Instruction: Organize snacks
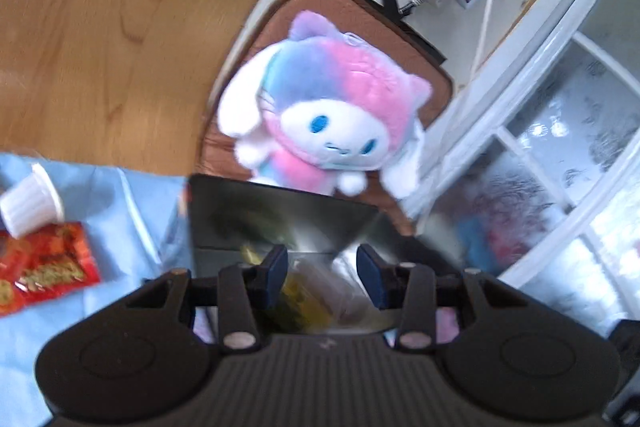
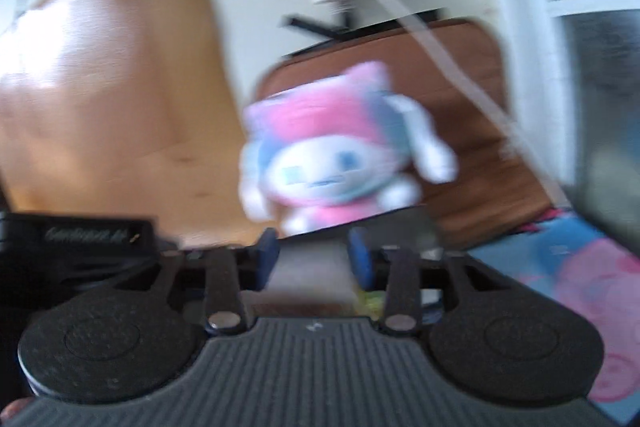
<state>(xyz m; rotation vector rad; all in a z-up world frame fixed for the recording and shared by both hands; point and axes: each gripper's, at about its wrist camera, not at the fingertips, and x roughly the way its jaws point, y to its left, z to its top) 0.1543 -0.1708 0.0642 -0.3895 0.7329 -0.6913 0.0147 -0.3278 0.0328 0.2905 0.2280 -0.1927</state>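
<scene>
Left claw [image 1: 322, 269]: you are holding it spread above the dark box [image 1: 280, 215] at lower centre, pinching nothing; blurred wrapped snacks [image 1: 304, 291] are lying beneath.
Right claw [image 2: 312, 257]: you are carrying it spread and empty, lower centre.
Red snack packet [image 1: 52, 267]: lying at the left edge on the blue cloth [image 1: 132, 195] covering the tabletop.
White cup [image 1: 30, 203]: tipped just above that packet.
Handling: the packet is likely light, crinkly and slippery; you are best pinching a sealed edge.
Plush toy [image 1: 324, 119]: sitting mid-frame, well apart from the packet.
</scene>
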